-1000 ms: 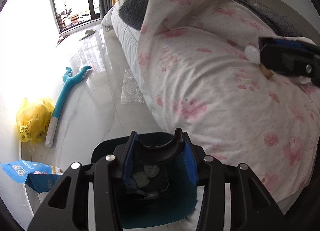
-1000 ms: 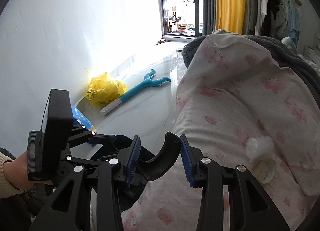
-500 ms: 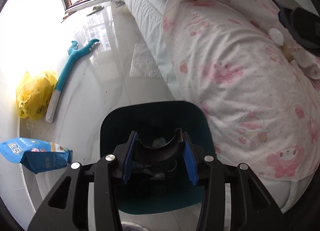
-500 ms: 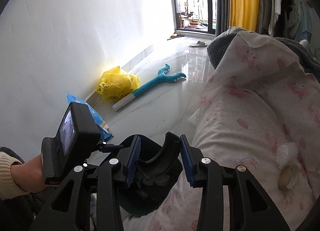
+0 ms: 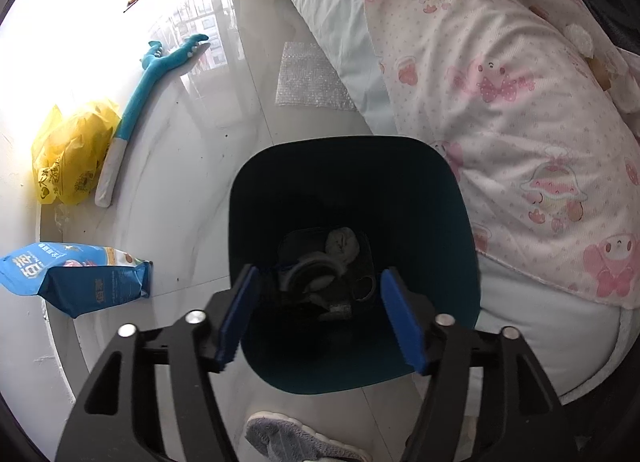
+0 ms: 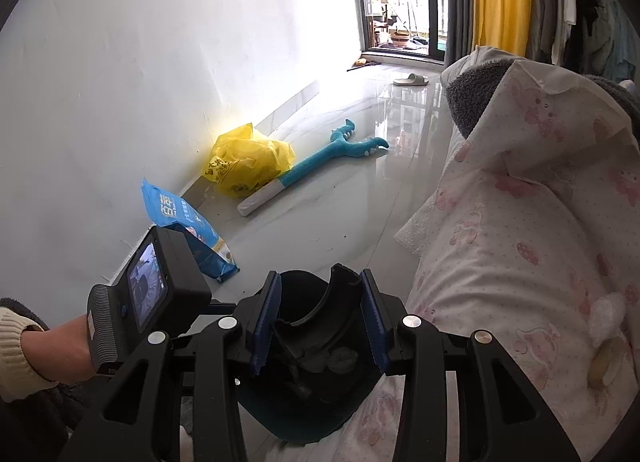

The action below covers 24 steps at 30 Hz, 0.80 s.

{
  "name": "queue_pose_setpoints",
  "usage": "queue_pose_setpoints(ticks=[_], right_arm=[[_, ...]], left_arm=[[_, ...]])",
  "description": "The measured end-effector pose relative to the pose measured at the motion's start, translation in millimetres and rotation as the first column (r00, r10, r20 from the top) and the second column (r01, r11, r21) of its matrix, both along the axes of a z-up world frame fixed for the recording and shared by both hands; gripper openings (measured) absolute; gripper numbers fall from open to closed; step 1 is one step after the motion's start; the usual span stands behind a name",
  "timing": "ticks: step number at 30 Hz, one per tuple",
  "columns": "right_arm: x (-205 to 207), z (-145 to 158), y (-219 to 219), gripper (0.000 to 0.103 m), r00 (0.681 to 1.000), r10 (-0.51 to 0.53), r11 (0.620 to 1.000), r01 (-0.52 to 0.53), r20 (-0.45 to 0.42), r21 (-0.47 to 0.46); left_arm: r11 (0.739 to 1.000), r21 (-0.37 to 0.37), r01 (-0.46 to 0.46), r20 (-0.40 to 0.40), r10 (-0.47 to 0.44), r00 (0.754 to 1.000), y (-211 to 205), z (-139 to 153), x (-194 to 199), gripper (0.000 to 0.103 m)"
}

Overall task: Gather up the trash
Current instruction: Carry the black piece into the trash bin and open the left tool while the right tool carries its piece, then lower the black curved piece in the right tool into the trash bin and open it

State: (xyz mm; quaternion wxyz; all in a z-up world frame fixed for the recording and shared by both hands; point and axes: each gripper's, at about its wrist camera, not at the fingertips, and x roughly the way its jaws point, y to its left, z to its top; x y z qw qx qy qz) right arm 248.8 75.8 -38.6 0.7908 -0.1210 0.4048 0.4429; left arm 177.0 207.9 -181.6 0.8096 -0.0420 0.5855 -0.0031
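Over the bin: left gripper, jaws just opening, spread wide, nothing between them.
Right gripper: clenched on a curved black piece.
Bin: dark teal, trash at its bottom.
At 9 o'clock: blue bag.

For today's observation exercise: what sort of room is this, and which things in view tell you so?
Most likely a bedroom: a bed with a pink-patterned quilt, clothes hanging by the window, and a slipper on the tiled floor.
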Motion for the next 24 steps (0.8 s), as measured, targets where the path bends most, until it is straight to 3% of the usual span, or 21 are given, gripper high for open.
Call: queue_pose_setpoints(ticks=[7,13,18,24], right_arm=[[2.2,-20.5,19.1,0.041,0.999,-0.010,1.000,0.009,-0.049,-0.024],[6.7,-41.1,31.8,0.041,0.994,-0.034,0.998,0.029,-0.104,-0.049],[10.6,-59.5,40.8,0.041,0.987,-0.058,0.996,0.046,-0.150,-0.078],[12.2,-84.3,50.6,0.041,0.981,-0.081,0.991,0.060,-0.178,-0.121]], left_arm=[[0.999,-0.020,-0.040,0.063,0.041,0.997,20.6,17.7,-10.3,0.084],[0.996,-0.056,-0.076,0.151,0.084,0.985,35.5,41.8,-18.8,0.088],[0.993,-0.066,-0.102,0.241,0.115,0.964,44.9,67.3,-23.7,0.088],[0.992,-0.026,-0.120,0.381,0.121,0.917,46.4,104.8,-29.8,0.089]])
